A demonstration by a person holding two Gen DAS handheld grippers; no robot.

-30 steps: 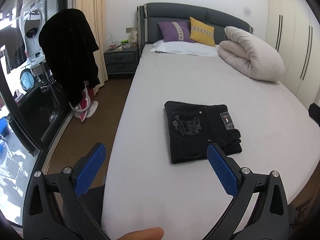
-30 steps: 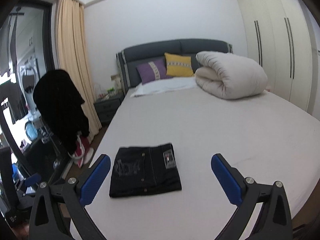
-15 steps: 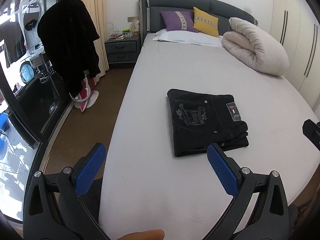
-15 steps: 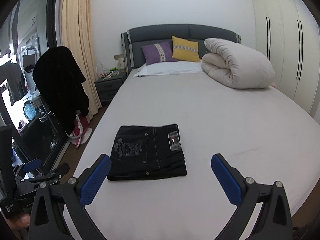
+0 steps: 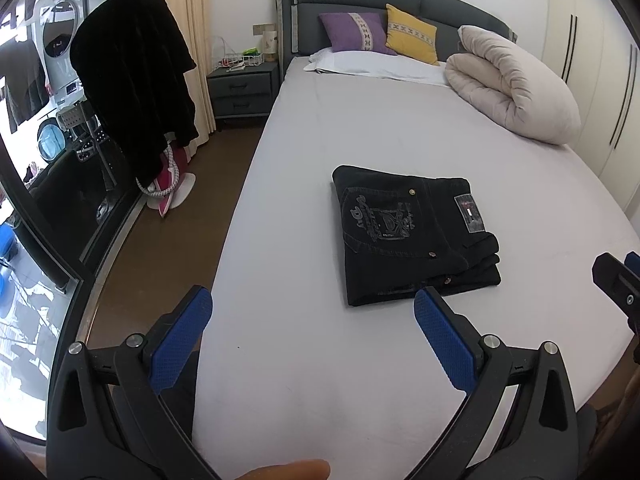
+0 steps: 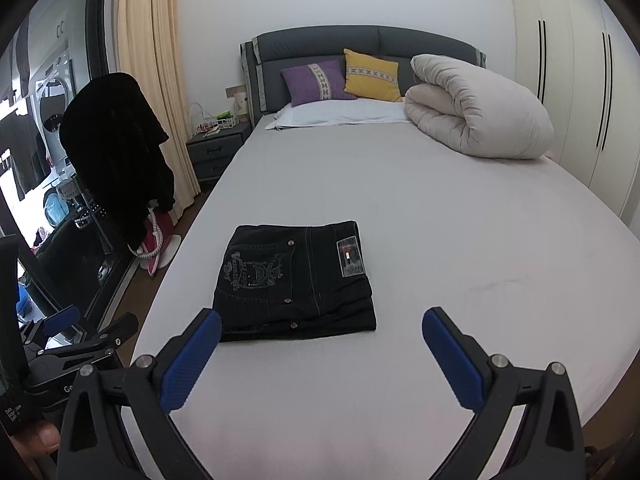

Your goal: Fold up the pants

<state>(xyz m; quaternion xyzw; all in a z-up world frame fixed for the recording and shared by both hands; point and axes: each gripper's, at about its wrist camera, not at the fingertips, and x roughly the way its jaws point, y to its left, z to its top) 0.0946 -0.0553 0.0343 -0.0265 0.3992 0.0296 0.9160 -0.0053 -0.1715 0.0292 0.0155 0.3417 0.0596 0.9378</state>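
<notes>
Black jeans (image 5: 412, 236) (image 6: 296, 280) lie folded into a compact rectangle on the grey bed sheet (image 5: 360, 140), back pocket embroidery and label facing up. My left gripper (image 5: 312, 332) hovers open over the bed's near edge, short of the pants, nothing between its blue pads. My right gripper (image 6: 320, 352) also stands open and empty, just in front of the folded pants. The right gripper's tip shows at the right edge of the left wrist view. The left gripper (image 6: 80, 328) shows at the lower left of the right wrist view.
A rolled cream duvet (image 6: 476, 108) lies at the bed's far right, purple and yellow cushions (image 6: 340, 78) at the headboard. A dark coat (image 5: 132, 84) hangs on a rack left of the bed, beside a nightstand (image 5: 242, 90). Wardrobes (image 6: 580, 80) line the right wall.
Both grippers have pulled back and risen slightly, so the folded pants sit farther ahead in view. Both stay open; the pants have not moved.
</notes>
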